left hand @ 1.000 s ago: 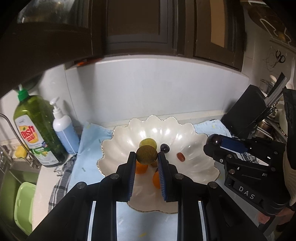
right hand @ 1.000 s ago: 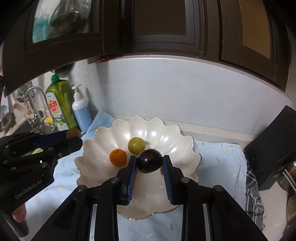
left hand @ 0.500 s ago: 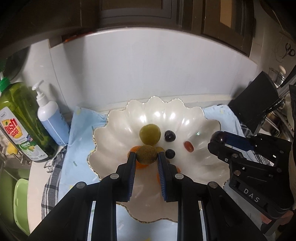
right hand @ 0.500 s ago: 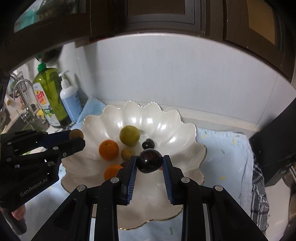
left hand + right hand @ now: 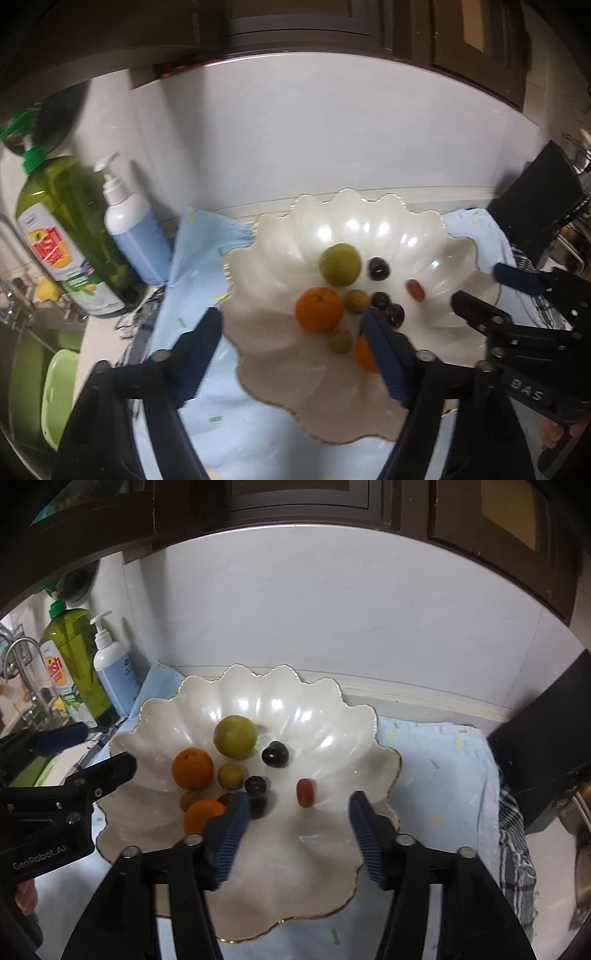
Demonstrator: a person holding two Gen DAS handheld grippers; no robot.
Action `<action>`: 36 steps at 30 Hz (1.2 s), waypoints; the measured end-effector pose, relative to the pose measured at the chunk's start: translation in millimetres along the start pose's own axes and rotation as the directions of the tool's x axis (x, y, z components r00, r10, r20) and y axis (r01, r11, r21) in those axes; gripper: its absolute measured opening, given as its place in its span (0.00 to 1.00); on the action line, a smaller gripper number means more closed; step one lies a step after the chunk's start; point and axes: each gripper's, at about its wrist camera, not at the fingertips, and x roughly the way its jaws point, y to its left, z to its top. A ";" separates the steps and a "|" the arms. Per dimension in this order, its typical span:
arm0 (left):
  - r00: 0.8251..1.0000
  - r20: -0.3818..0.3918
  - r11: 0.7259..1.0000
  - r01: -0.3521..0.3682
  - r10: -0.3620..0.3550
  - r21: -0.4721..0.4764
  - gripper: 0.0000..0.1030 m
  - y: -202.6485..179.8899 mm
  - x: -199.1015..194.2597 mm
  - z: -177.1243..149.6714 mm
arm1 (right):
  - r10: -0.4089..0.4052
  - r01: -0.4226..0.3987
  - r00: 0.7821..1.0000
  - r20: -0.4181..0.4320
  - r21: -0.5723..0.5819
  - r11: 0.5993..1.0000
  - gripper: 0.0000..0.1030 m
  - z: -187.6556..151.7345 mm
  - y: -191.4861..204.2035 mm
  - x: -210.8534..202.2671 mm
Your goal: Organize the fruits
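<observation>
L gripper (image 5: 291, 325) jaws opening, nothing between the pads, over near-left part of scalloped white bowl (image 5: 332, 709). R gripper (image 5: 297, 808) jaws also opening, empty, over bowl's near-right side; bare bowl floor between its fingers. Fruit all in the bowl, clustered left of centre: two oranges (image 5: 192, 768), green plum (image 5: 235, 737), dark plums (image 5: 275, 753), red grape (image 5: 305, 793), small brownish ones. Right half of bowl free. Bowl sits on light blue cloth (image 5: 436, 768) w/ room to the right. Far left: blue pump bottle (image 5: 112, 672), green dish soap (image 5: 72, 657), sink. Black block at far right, white backsplash, dark cabinets above.
</observation>
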 end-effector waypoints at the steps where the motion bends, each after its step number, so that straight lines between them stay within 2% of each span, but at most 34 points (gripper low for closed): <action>1: 1.000 0.007 1.000 -0.006 0.006 0.001 0.84 2.0 -2.7 -1.8 | -0.016 0.016 1.000 0.014 0.000 1.000 0.66 -1.2 2.4 -4.8; 5: 0.997 0.055 0.998 -0.062 0.061 0.015 0.97 11.0 -22.1 -9.7 | -0.052 0.051 0.997 0.054 0.021 0.998 0.77 -5.5 7.3 -22.4; 7: 0.992 0.081 0.995 -0.095 0.093 0.017 1.00 13.9 -33.0 -13.2 | -0.059 0.057 0.995 0.075 0.032 0.998 0.80 -9.3 10.7 -32.5; 9: 0.987 0.113 0.992 -0.121 0.118 0.021 1.00 14.9 -46.5 -18.8 | -0.069 0.065 0.992 0.101 0.043 0.997 0.84 -14.4 13.5 -43.9; 14: 0.971 0.185 0.986 -0.164 0.154 0.041 1.00 10.0 -85.1 -33.0 | -0.076 0.066 0.985 0.156 0.070 0.995 0.85 -28.9 15.5 -72.2; 22: 0.952 0.285 0.993 -0.116 0.107 0.015 1.00 3.0 -148.3 -53.9 | -0.088 0.073 0.967 0.239 0.069 0.995 0.85 -47.2 18.6 -131.7; 25: 0.943 0.317 0.994 -0.107 0.101 -0.001 1.00 -0.1 -173.5 -66.5 | -0.097 0.079 0.958 0.270 0.074 0.994 0.91 -57.9 21.1 -157.6; 30: 0.932 0.354 0.997 -0.070 0.070 -0.013 1.00 -5.5 -213.6 -90.2 | -0.094 0.076 0.937 0.336 0.067 0.995 0.93 -81.6 30.9 -205.2; 36: 0.921 0.384 0.998 -0.058 0.062 -0.023 1.00 -11.9 -261.2 -122.0 | -0.104 0.089 0.912 0.397 0.056 0.994 0.96 -112.6 44.8 -260.0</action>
